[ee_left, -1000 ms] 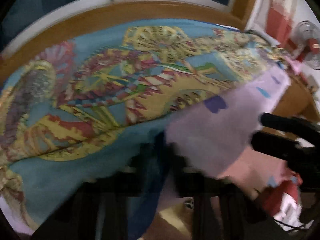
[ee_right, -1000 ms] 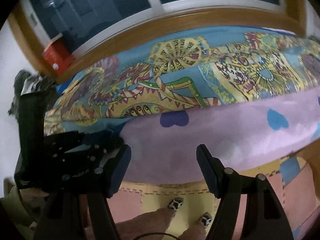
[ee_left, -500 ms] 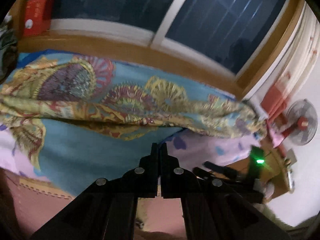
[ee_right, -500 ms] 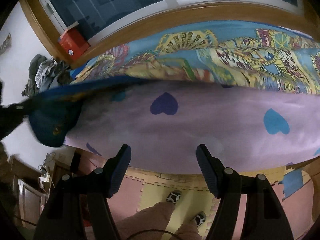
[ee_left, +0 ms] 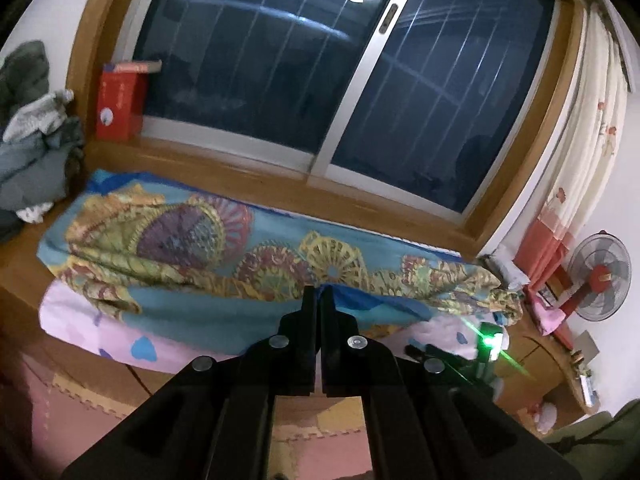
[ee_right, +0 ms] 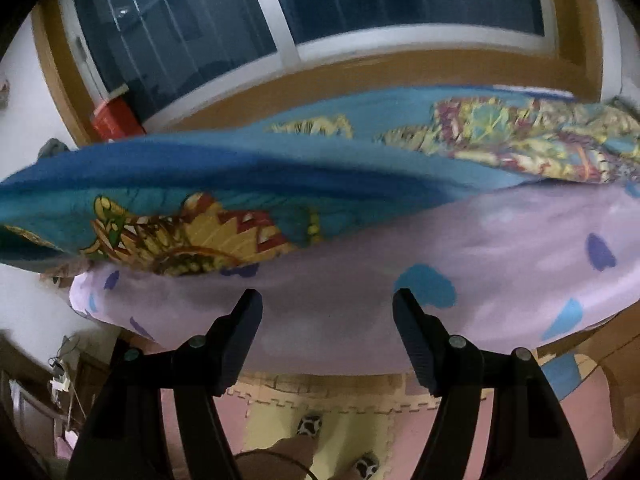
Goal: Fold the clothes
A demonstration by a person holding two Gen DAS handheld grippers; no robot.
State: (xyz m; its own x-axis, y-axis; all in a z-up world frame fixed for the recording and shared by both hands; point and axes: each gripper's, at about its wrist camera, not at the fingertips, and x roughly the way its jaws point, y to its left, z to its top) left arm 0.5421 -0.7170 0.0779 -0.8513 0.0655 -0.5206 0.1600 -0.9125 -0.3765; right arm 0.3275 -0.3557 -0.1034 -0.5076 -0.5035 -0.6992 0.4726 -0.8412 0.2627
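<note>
one patterned blue garment (ee_left: pixel 240 256), one lilac heart sheet (ee_right: pixel 400 280), one red box (ee_left: pixel 120 100), one fan (ee_left: pixel 600 276), two tongs (ee_left: pixel 318 300) (ee_right: pixel 327 312)

No legible text in either view. Red box (ee_left: pixel 120 100) on the window ledge — the face carries pale markings and a small round white emblem low down, but the characters are too blurred to read in the left wrist view; in the right wrist view the same box (ee_right: pixel 114 120) is only a red smear. Standing fan (ee_left: pixel 600 276) has a red hub with a small yellowish patch — possibly a label, unreadable. No numbers, brands or signs can be made out on any other surface.
</note>
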